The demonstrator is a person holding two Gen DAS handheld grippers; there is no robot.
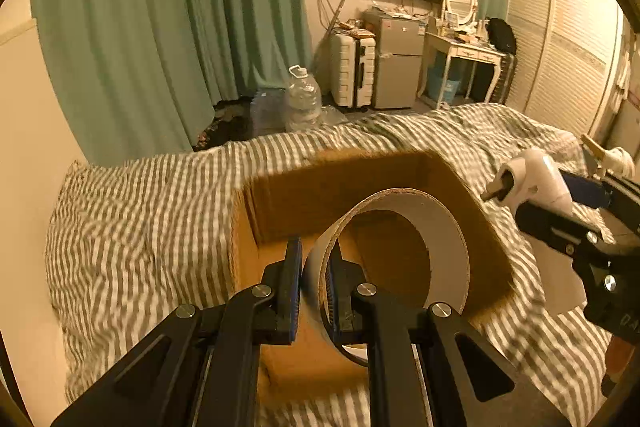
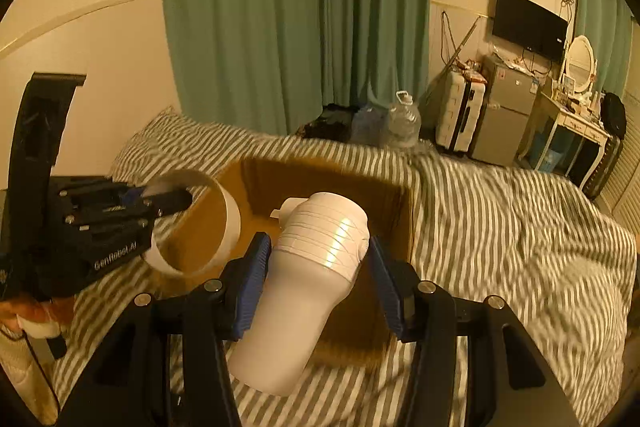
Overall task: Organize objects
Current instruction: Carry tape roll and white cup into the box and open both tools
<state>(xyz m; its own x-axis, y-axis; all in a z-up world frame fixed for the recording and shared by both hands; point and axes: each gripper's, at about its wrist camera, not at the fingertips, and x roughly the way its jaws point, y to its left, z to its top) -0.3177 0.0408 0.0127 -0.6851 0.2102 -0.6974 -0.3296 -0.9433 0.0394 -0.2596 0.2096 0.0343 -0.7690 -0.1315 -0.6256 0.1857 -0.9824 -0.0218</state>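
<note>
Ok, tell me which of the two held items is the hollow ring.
The tape roll, pinched through its wall by the left gripper. The right gripper holds a solid white glue gun.

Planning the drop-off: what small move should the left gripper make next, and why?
Probably lower a little, then open. The left gripper pinches the tape roll's wall above the open cardboard box, so release should drop it inside.

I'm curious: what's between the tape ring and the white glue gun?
Only the cardboard box, seen in the right wrist view between tape ring and glue gun.
</note>
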